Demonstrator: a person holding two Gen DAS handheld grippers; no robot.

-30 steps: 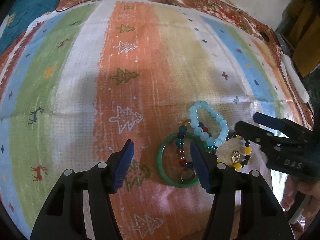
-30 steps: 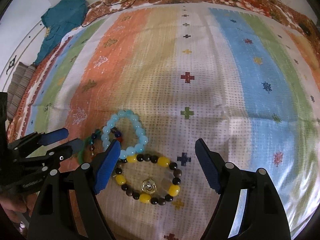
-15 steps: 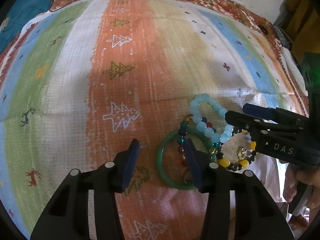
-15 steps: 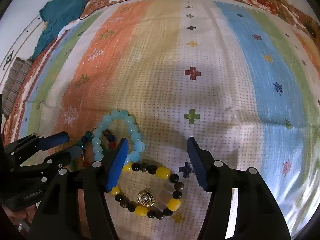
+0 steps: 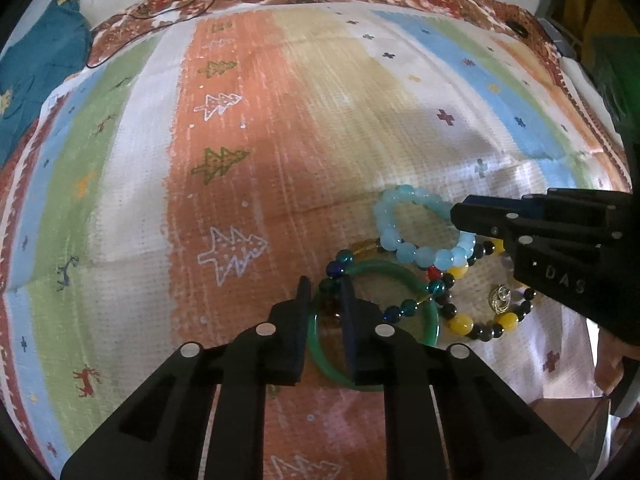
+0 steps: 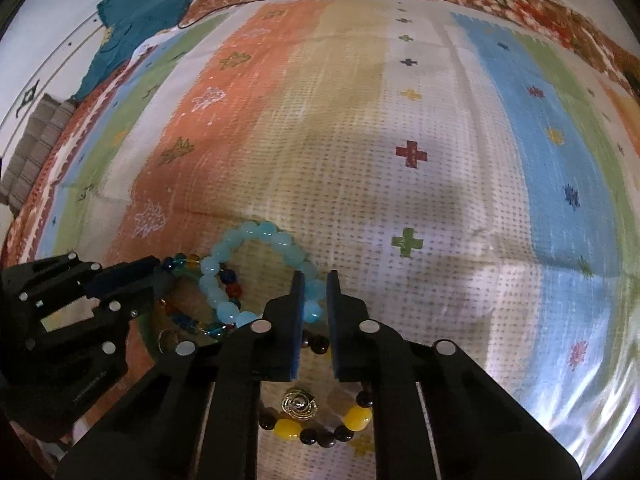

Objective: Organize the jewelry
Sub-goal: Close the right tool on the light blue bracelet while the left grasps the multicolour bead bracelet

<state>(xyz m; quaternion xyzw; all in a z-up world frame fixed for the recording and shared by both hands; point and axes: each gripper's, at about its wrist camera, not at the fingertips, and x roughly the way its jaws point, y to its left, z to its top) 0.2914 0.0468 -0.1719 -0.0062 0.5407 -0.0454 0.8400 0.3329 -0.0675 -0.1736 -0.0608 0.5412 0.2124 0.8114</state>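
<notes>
Several bracelets lie tangled on the striped cloth. My left gripper (image 5: 325, 292) is shut on the left rim of the green bangle (image 5: 400, 270), with dark beads of the multicoloured bead bracelet (image 5: 408, 306) also pinched between its fingers. My right gripper (image 6: 315, 280) is shut on the pale blue bead bracelet (image 6: 224, 256). A few dark beads of the yellow-and-dark bracelet (image 6: 286, 428) sit further back between its fingers. That bracelet's gold charm (image 6: 299, 404) lies under the gripper. The two grippers are close together, the right gripper (image 5: 460, 210) reaching in from the right in the left wrist view.
The striped patterned cloth (image 5: 240, 160) stretches away beyond the bracelets. A teal cloth (image 5: 36, 60) lies at its far left corner, and a thin black cable (image 5: 192, 4) runs along the far edge. A folded striped fabric (image 6: 36, 144) is on the floor at left.
Both grippers went from wide open to shut. The left closed on the green bangle, the right on the pale blue bracelet. Both views drew slightly nearer the bracelets.
</notes>
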